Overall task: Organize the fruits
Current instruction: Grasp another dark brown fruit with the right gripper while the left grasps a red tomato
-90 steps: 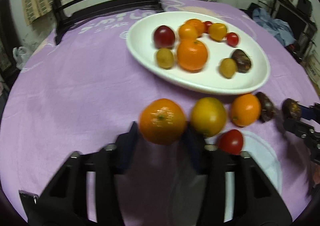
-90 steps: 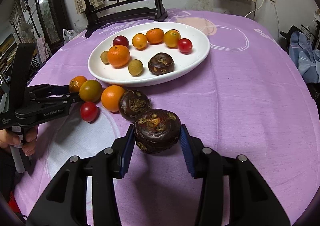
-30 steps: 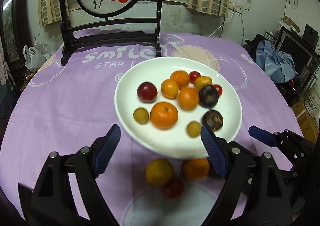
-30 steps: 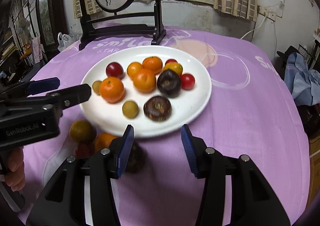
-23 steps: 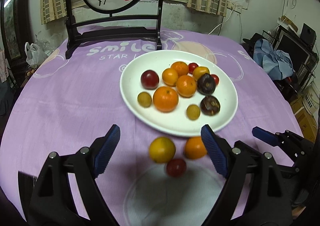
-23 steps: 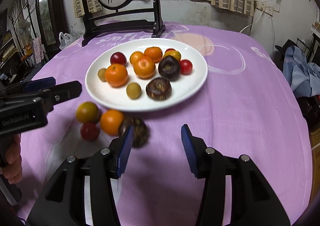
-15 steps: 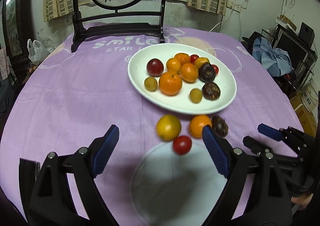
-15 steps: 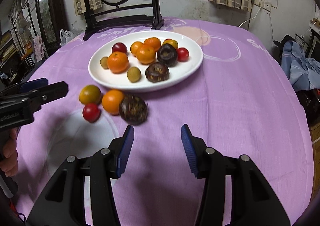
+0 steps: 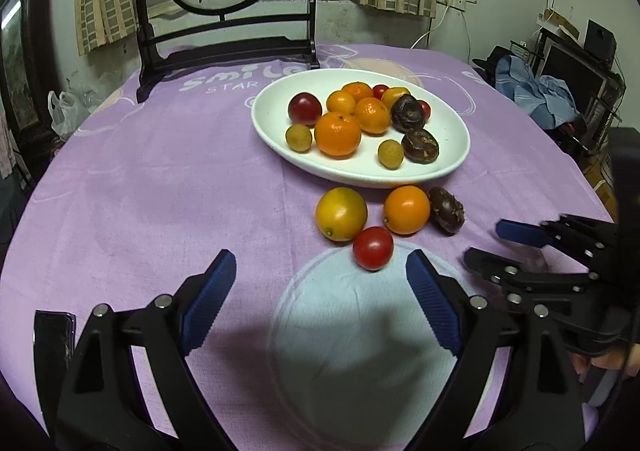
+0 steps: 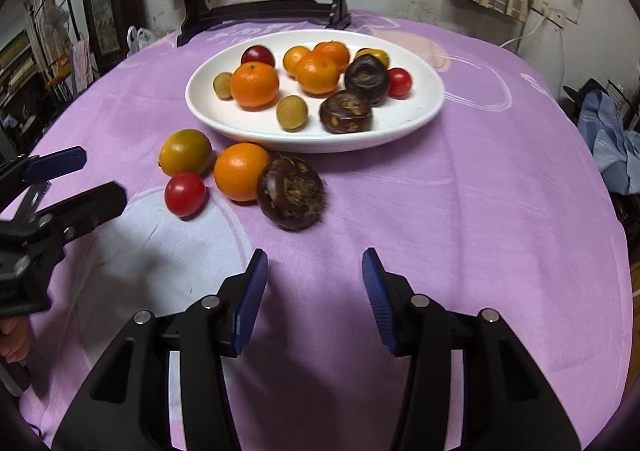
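Both grippers are empty right now. The left gripper [image 9: 320,291] has its blue pads spread wide, nothing between them, and the right gripper [image 10: 316,287] sits with its fingers moderately apart over bare cloth.

Closest to the left one is the small glossy red cherry tomato [image 9: 373,248], lying on the purple tablecloth [image 9: 160,191]. I'd guess it's light, slick and easy to squash, so a gentle pinch across its middle. Just behind it are the yellow-green round citrus [image 9: 341,214] and the smooth orange mandarin [image 9: 407,209], nearly touching; both look firm enough for a squeeze at the widest part.

Nearest the right gripper is the dark brown rough-skinned round fruit [image 10: 291,193], touching the mandarin. It looks hard and grippy, probably the easiest hold, though clamping it means approaching from its free side.

Further back, the white oval ceramic plate [image 10: 420,111] already holds the rest.
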### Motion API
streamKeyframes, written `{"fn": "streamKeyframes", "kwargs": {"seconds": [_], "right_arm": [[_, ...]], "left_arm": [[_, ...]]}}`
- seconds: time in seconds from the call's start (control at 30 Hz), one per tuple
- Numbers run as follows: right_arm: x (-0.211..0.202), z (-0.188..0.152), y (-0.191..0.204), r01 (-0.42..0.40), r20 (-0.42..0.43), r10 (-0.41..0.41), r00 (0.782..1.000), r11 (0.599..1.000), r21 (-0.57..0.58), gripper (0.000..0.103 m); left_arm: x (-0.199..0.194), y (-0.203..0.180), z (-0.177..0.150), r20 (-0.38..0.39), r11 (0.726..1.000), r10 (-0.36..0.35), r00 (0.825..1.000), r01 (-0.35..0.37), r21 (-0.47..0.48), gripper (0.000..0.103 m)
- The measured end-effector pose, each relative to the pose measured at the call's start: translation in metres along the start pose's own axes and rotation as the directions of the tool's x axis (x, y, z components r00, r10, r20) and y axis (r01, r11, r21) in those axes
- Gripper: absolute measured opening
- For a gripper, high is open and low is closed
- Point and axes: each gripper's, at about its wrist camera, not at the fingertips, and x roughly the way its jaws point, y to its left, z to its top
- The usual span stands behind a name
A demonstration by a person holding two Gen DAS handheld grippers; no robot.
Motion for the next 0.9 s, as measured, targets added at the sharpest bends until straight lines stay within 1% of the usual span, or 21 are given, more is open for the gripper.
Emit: {"fn": "streamKeyframes", "kwargs": {"seconds": [0.13,0.33,0.37,0.4,0.43,0.5,0.53,0.6,0.7,0.77,0.87,0.9], "right_arm": [[0.016,0.013,0.007,0.005,-0.009,-0.005,1.0,1.0,-0.029,0.049],[0.03,0.031,0.006,-0.007,-0.006,0.007,1.0,1.0,-0.024,0.049],[0.03,0.032,0.005,-0.016,-0.006,0.016,1.0,1.0,-0.019,0.048],[0.03,0.031,0.002,-0.037,-0.005,0.037,0.999,0.999,-0.003,0.045],[0.029,0.031,0.001,-0.041,0.001,0.041,0.999,0.999,0.004,0.035],[0.026,0.03,-0.001,-0.044,-0.002,0.044,0.999,0.999,0.017,0.031],[0.025,0.029,-0.001,-0.052,-0.004,0.052,0.999,0.998,0.023,0.028],[0.019,0.025,-0.004,-0.056,0.0,0.056,0.998,0.998,0.035,0.026],[0.011,0.019,-0.008,-0.067,0.007,0.066,0.998,0.996,0.052,0.026],[0.011,0.016,-0.009,-0.074,-0.002,0.075,0.997,0.996,0.041,0.026],[0.014,0.016,-0.006,-0.06,-0.018,0.061,0.998,0.998,0.024,0.026],[0.015,0.018,-0.005,-0.048,-0.012,0.048,0.999,0.999,0.017,0.029]], "left_arm": [[0.005,0.006,-0.001,-0.024,1.0,-0.006,1.0,0.006,-0.014,0.089],[0.014,0.009,-0.001,-0.052,1.0,0.001,0.999,-0.002,-0.025,0.089],[0.015,0.009,-0.001,-0.053,1.0,0.002,0.999,-0.003,-0.026,0.089],[0.016,0.009,-0.001,-0.055,1.0,0.0,0.998,-0.001,-0.026,0.089],[0.017,0.008,-0.001,-0.059,1.0,-0.006,0.998,0.005,-0.024,0.089],[0.019,0.006,-0.003,-0.067,1.0,-0.015,0.998,0.013,-0.019,0.089],[0.02,0.005,-0.003,-0.07,1.0,-0.014,0.997,0.013,-0.016,0.089],[0.022,0.003,-0.004,-0.074,1.0,-0.012,0.997,0.012,-0.009,0.089],[0.023,0.0,-0.005,-0.079,0.999,-0.035,0.996,0.034,-0.017,0.089],[0.025,-0.002,-0.005,-0.088,0.999,-0.045,0.995,0.043,-0.022,0.089],[0.027,-0.004,-0.006,-0.097,0.998,-0.054,0.994,0.051,-0.029,0.089],[0.027,-0.004,-0.006,-0.096,0.998,-0.053,0.994,0.05,-0.029,0.089]]}}
